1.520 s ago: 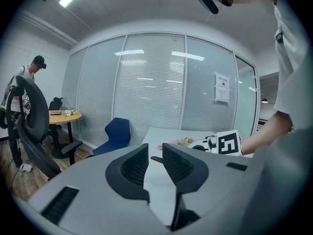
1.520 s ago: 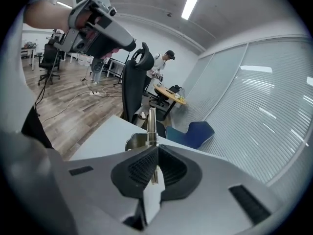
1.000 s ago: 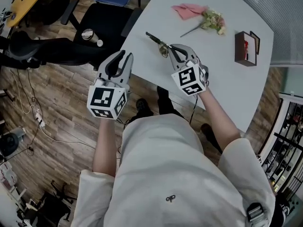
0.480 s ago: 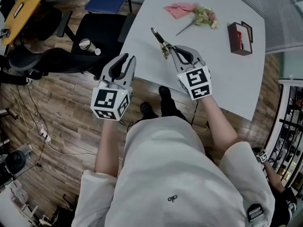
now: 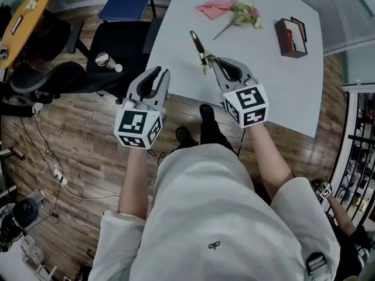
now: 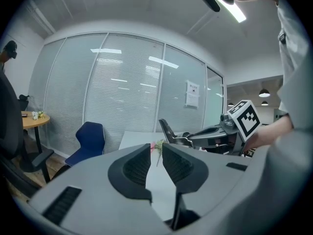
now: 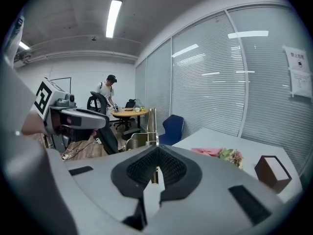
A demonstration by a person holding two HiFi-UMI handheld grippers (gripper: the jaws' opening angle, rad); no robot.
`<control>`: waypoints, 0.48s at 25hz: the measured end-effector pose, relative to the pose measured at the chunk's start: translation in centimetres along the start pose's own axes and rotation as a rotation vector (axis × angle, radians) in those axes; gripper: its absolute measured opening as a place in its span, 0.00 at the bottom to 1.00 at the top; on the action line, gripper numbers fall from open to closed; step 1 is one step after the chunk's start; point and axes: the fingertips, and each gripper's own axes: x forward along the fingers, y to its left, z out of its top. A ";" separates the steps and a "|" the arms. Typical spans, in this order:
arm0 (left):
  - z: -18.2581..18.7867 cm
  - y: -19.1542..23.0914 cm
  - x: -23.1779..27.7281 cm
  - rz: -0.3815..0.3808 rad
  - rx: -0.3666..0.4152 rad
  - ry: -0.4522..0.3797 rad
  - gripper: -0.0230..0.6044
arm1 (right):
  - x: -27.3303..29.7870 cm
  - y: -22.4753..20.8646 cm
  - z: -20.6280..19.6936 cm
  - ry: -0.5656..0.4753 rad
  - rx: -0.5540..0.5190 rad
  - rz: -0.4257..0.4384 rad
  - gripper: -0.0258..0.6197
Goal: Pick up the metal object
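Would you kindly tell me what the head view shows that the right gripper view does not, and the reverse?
Only the head view: the wearer's pale shirt and the right hand-held gripper's own marker cube.
Only the right gripper view: the ceiling strip light and a standing person beside a round table.
Both: the metal object clamped in that gripper, plus the pink cloth, flowers and brown box.

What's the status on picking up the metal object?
Right gripper shut on metal object, held off the table. Left gripper open, empty. Nothing in the way.
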 end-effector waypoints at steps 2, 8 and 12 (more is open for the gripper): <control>0.1 -0.2 -0.1 -0.006 0.002 -0.003 0.17 | -0.5 0.3 0.3 -0.011 0.019 -0.006 0.06; -0.1 -0.7 -0.6 -0.013 0.008 -0.007 0.15 | -1.7 1.1 0.7 -0.038 0.058 -0.012 0.06; -0.2 -1.4 -0.5 -0.022 0.009 -0.006 0.14 | -2.6 1.4 1.0 -0.053 0.077 -0.015 0.06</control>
